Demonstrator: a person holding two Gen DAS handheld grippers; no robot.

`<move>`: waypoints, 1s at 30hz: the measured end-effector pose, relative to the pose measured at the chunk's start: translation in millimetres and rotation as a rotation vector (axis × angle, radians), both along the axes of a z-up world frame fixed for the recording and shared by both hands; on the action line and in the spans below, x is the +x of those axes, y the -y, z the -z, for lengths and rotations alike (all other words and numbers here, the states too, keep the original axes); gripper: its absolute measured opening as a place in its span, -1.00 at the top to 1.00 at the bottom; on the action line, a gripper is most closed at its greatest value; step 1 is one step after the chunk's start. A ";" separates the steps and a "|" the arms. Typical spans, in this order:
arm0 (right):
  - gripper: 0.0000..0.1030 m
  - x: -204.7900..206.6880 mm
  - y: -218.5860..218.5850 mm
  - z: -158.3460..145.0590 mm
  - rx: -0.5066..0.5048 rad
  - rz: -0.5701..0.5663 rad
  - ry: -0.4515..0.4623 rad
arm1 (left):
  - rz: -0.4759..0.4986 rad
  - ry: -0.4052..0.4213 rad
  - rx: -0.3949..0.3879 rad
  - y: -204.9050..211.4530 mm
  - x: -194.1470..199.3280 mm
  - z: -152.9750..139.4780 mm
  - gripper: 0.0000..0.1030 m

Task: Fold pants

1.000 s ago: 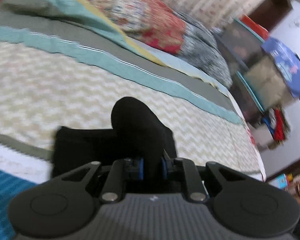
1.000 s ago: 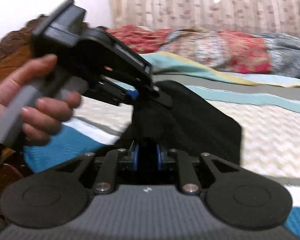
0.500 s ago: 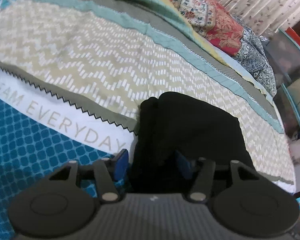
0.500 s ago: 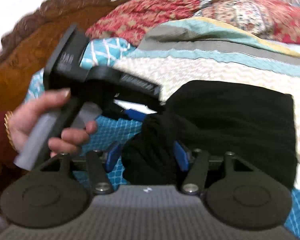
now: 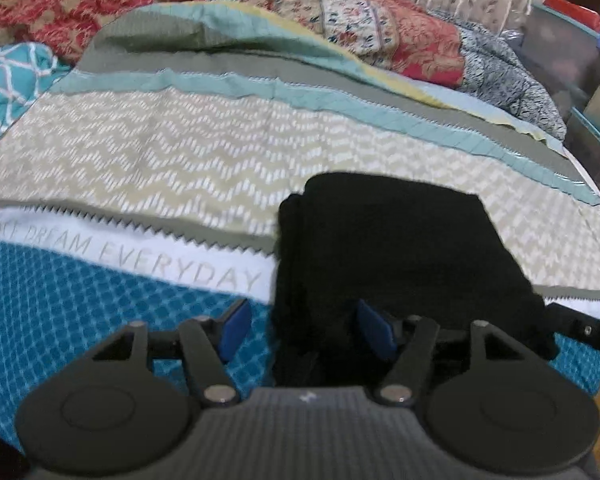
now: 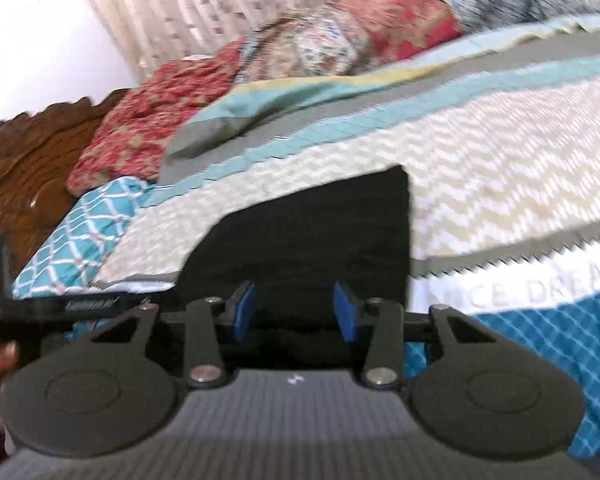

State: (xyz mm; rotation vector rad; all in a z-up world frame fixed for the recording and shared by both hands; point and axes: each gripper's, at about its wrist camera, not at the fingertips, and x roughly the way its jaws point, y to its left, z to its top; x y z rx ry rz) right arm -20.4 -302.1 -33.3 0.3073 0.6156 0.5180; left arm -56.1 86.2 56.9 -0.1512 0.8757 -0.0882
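Release had just happened: left gripper (image 5: 304,328) and right gripper (image 6: 294,312), clamped a second earlier, gaped wide and empty over the black pants (image 5: 400,248), folded flat on the bedspread (image 5: 180,160); folding looked essentially finished.

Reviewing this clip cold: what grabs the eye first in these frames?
The black pants, folded into a compact block, lie on the patterned bedspread right ahead of both grippers. The left gripper and right gripper both stand open, blue pads apart at the pants' near edge. Behind, a red floral quilt is heaped along the bed's far side.
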 end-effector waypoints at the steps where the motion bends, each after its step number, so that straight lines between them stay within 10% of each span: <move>1: 0.13 -1.2 3.0 3.8 -0.007 0.001 -0.014 | -0.002 -0.001 0.001 -1.0 -3.0 3.0 -0.19; 23: -0.17 -31.5 -0.9 15.0 -0.083 0.050 -0.020 | -0.030 -0.004 0.119 16.2 -17.3 11.1 -0.25; 30: -0.35 -29.2 5.5 22.1 -0.081 0.058 -0.053 | -0.054 0.004 0.168 19.3 -22.5 3.8 -0.60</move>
